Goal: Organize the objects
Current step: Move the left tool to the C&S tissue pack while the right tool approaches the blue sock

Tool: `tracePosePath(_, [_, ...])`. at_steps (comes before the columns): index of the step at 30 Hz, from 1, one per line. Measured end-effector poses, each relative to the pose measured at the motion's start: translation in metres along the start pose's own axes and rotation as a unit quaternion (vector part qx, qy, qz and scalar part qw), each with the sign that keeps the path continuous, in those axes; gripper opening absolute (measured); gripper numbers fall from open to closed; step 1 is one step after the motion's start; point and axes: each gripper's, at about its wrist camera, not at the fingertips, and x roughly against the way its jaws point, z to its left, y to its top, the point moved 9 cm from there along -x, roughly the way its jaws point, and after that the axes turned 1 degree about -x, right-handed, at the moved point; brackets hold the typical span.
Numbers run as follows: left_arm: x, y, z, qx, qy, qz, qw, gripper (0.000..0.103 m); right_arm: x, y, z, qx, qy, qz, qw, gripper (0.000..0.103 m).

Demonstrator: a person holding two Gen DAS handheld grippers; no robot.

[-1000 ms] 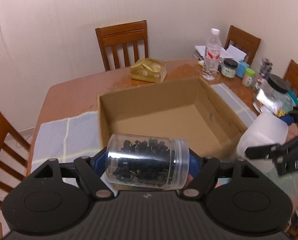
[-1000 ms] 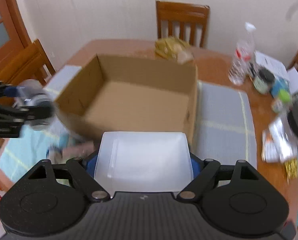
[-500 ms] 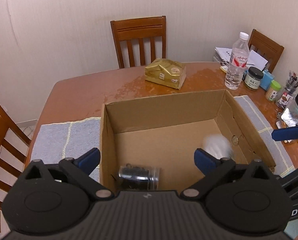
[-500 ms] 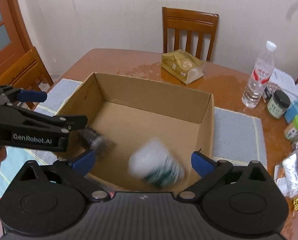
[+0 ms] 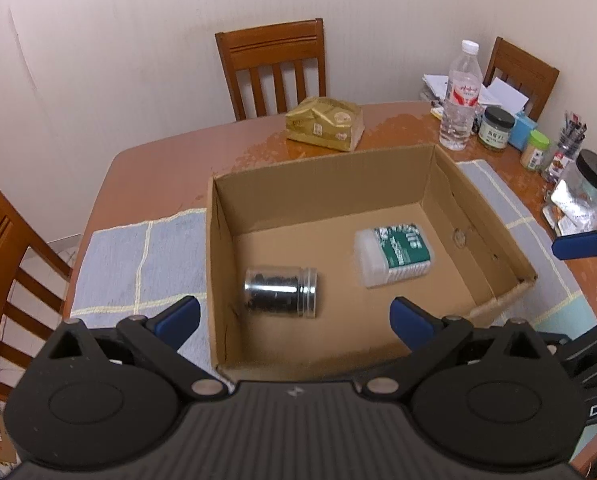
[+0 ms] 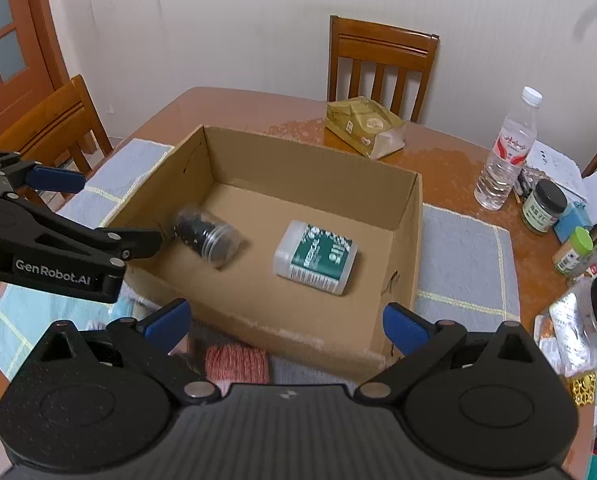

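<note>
An open cardboard box (image 5: 486, 216) (image 6: 408, 248) stands on the table. A clear jar of black pieces (image 5: 281, 291) (image 6: 205, 235) lies on its side on the box floor at the left. A white tub with a green label (image 5: 393, 251) (image 6: 315, 257) lies on the box floor at the right. My left gripper (image 5: 294, 322) is open and empty above the box's near edge; it also shows in the right wrist view (image 6: 54, 180). My right gripper (image 6: 286, 322) is open and empty above the near wall.
A gold packet (image 5: 324, 122), a water bottle (image 5: 460, 98), small jars (image 5: 496, 128) and a big clear jar (image 5: 590, 188) sit behind and right of the box. Blue mats (image 5: 138, 256) lie under it. A red mesh item (image 6: 236, 364) lies near the front edge. Wooden chairs surround the table.
Both grippers opened and let go: the jar dropped from my left and the white tub from my right, and both now lie in the box. Both grippers rose and drew back.
</note>
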Motion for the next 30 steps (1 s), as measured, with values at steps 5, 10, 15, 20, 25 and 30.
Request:
tracePosePath(5, [0.014,-0.019,0.008,0.018,0.007,0.000,0.9998,0.101,0.005,-0.019,0.003,-0.001,-0.005,0.003,1.000,0.103])
tracePosePath(10, [0.024,-0.054,0.018,0.043,0.018,0.013,0.9988,0.101,0.006,-0.045,-0.006,-0.023,-0.013,0.007,1.000,0.103])
tracePosePath(15, [0.032,-0.087,0.033,0.064,0.042,0.010,0.9970,0.101,-0.004,-0.078,-0.025,-0.052,-0.046,0.025,0.997,0.103])
tracePosePath(20, [0.029,-0.119,0.044,0.093,0.050,0.026,0.9940,0.101,-0.020,-0.107,-0.045,-0.109,-0.057,0.044,0.991,0.103])
tracePosePath(25, [0.021,-0.146,0.047,0.107,0.060,0.043,0.9915,0.101,-0.031,-0.128,-0.054,-0.124,-0.067,0.052,0.989,0.103])
tracePosePath(30, [0.010,-0.170,0.045,0.134,0.054,0.056,0.9879,0.101,-0.037,-0.146,-0.057,-0.125,-0.070,0.065,0.988,0.103])
